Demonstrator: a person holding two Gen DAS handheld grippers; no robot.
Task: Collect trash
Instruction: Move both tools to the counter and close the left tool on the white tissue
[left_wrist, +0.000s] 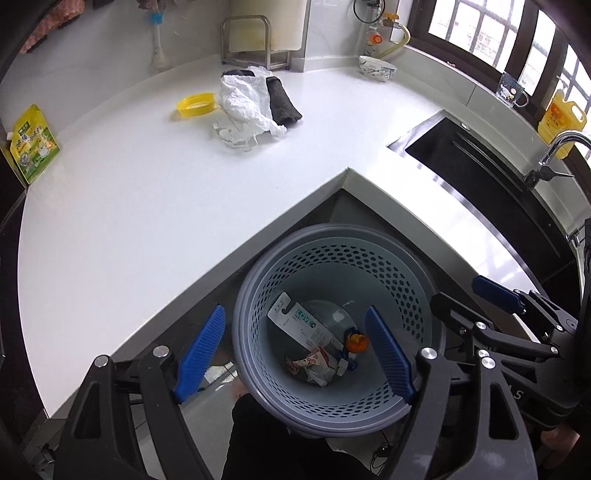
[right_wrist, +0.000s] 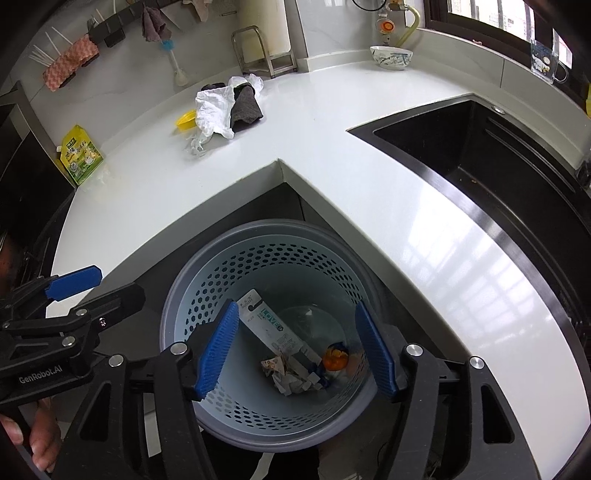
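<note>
In the left wrist view, the left gripper (left_wrist: 295, 354) is held over the gray trash bin (left_wrist: 406, 280), with its jaws wide apart and nothing between them. Far up the white counter (left_wrist: 147, 206), the crumpled white paper (left_wrist: 243, 107) is seen, lying longways toward the wall. In the right wrist view, the right gripper (right_wrist: 297, 350) is also held open and empty over the bin. The paper is seen up and to the left, likely nearer the left gripper.
</note>
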